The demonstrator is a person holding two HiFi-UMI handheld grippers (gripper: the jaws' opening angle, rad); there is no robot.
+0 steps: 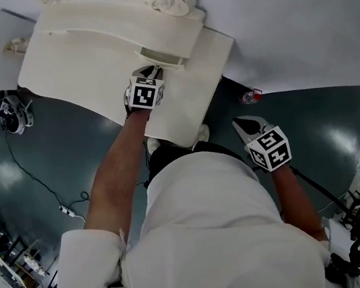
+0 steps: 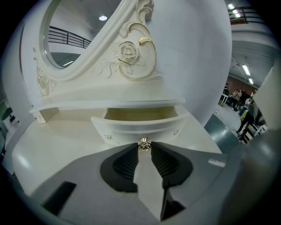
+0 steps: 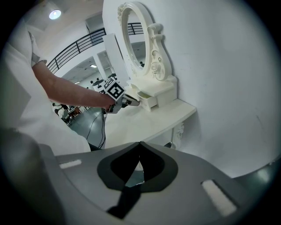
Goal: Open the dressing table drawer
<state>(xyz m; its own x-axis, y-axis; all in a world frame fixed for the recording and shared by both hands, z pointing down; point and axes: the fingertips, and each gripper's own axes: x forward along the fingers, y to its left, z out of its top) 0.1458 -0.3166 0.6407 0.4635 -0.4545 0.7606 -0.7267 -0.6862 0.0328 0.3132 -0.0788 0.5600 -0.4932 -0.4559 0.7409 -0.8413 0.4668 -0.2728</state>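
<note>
The small drawer [image 2: 140,125] of the white dressing table [image 1: 87,60] stands pulled partly out, its pale inside showing. My left gripper [image 2: 144,147] is shut on the drawer's little metal knob [image 2: 144,144], which sits between the fingertips. From above, that gripper [image 1: 150,77] reaches over the tabletop to the drawer [image 1: 161,57]. In the right gripper view the drawer [image 3: 148,100] juts from under the mirror base. My right gripper [image 3: 139,144] is shut on nothing and hangs off the table's right end [image 1: 244,123].
An oval mirror [image 2: 70,39] in a carved frame rises behind the drawer. The table backs onto a white wall [image 1: 295,15]. On the dark floor lie a cable [image 1: 46,187], gear at the left [image 1: 11,111] and a small red-topped item [image 1: 251,96].
</note>
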